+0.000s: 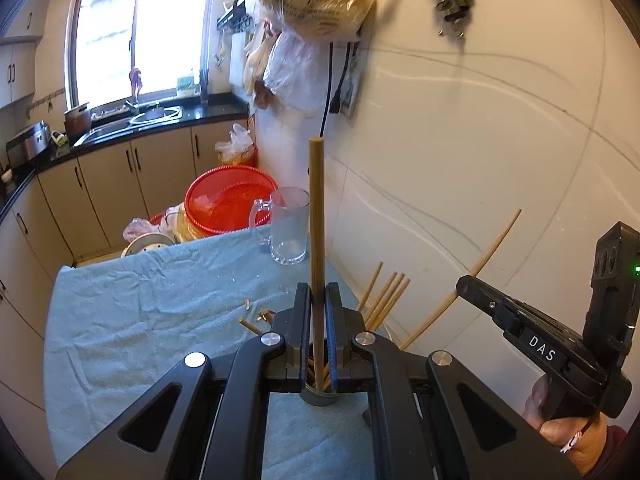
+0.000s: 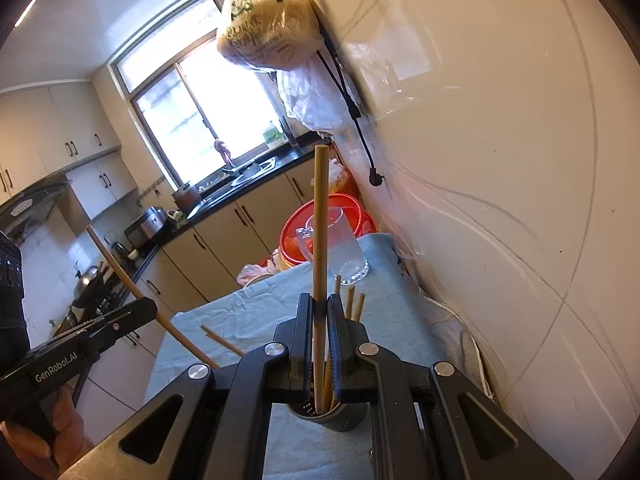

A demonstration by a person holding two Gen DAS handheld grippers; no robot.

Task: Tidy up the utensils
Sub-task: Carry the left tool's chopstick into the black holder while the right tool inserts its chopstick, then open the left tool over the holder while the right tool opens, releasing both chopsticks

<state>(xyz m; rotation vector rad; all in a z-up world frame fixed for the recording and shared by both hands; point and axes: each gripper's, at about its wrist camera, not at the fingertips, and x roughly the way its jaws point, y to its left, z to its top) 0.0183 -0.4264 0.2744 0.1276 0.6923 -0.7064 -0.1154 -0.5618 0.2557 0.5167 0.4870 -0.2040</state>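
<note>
Chopsticks of pale bamboo (image 1: 318, 240) are the work: each gripper's jaws pinch one upright over a dark round holder (image 2: 340, 416) on the blue-cloth worktop (image 1: 160, 280), apparently to drop them in. Left gripper (image 1: 318, 300) and right gripper (image 2: 320, 312) both clamp one; loose sticks (image 2: 222, 342) lie beside.

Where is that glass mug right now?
The glass mug stands upright at the far end of the blue towel, close to the white wall on the right, with the red basin just behind it.
</note>
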